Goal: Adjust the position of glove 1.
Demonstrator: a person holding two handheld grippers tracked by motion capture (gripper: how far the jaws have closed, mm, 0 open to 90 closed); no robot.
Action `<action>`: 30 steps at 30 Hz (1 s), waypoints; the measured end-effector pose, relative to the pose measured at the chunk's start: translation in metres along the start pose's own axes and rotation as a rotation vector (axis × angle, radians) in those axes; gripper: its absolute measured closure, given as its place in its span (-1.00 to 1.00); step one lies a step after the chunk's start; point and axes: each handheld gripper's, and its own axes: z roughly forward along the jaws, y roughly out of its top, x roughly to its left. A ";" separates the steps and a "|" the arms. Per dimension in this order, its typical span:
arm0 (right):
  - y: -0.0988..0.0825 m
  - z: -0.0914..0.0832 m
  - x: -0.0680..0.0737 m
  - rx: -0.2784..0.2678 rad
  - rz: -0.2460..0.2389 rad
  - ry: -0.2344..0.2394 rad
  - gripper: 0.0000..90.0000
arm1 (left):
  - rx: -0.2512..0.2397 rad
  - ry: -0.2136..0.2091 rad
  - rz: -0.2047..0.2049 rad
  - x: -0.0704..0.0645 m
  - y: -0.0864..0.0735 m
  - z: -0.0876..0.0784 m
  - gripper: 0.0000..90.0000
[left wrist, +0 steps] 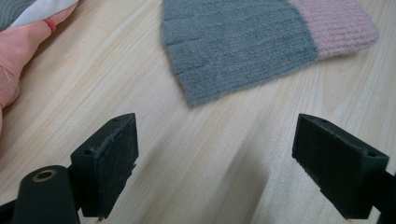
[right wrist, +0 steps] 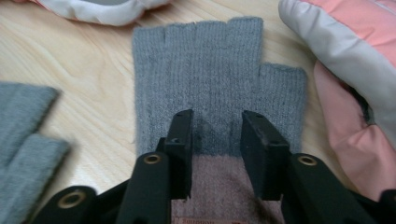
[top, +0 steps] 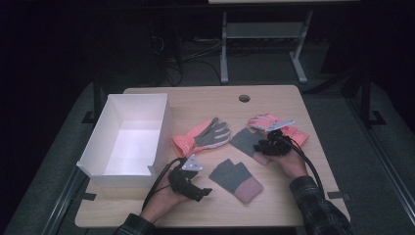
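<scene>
Two grey fingerless knit gloves with pink cuffs lie on the wooden table (top: 293, 196). My right gripper (top: 262, 147) points down onto the far one (top: 243, 139). In the right gripper view its jaws (right wrist: 217, 135) stand a narrow gap apart at the line between grey and pink, with a small ruck of the glove (right wrist: 210, 65) between them; the pads do not squeeze it. My left gripper (top: 204, 192) rests near the table's front, just left of the near knit glove (top: 236, 179). Its jaws (left wrist: 229, 168) are wide open over bare wood, short of that glove (left wrist: 243, 46).
A white open box (top: 161, 132) stands at the table's left. One pink and grey ski glove (top: 203, 134) lies mid-table beside the box, another (top: 266, 122) just beyond my right gripper. A round cable hole (top: 244, 98) is near the far edge.
</scene>
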 end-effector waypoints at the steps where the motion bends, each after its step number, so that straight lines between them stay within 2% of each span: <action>1: -0.001 0.001 0.001 -0.004 -0.007 -0.011 0.48 | -0.001 0.001 -0.004 0.000 0.000 0.000 -0.69; 5: 0.000 0.002 0.005 0.002 -0.030 -0.037 0.57 | -0.010 0.002 -0.012 0.000 0.000 0.001 -0.68; 6: -0.001 0.002 0.006 -0.002 -0.037 -0.038 0.74 | -0.001 0.002 -0.012 0.000 0.000 0.001 -0.68; 8: -0.001 0.002 0.005 -0.011 -0.035 -0.031 0.84 | 0.007 0.001 -0.007 0.001 0.000 0.002 -0.68; 10: -0.002 0.002 0.004 -0.013 -0.011 -0.015 0.88 | 0.005 0.000 -0.009 0.000 0.000 0.002 -0.68; 12: -0.002 0.002 0.003 -0.013 -0.004 -0.009 0.90 | 0.007 -0.002 -0.011 0.000 0.000 0.002 -0.68; 16: -0.003 0.001 0.002 -0.029 -0.020 -0.008 0.91 | 0.002 -0.014 -0.030 0.002 -0.001 0.002 -0.68; 19: -0.004 -0.002 0.000 -0.036 0.014 0.020 0.92 | -0.004 -0.012 -0.024 0.002 0.000 0.002 -0.68; 23: -0.003 -0.010 0.001 -0.042 0.026 0.029 0.92 | 0.000 -0.012 -0.019 0.001 0.000 0.003 -0.68; 24: -0.003 -0.012 0.001 -0.047 0.014 0.037 0.92 | 0.000 -0.012 -0.018 0.001 -0.001 0.003 -0.68; 30: -0.002 -0.032 0.011 -0.065 0.011 0.046 0.92 | 0.001 -0.007 -0.016 0.003 -0.001 0.001 -0.68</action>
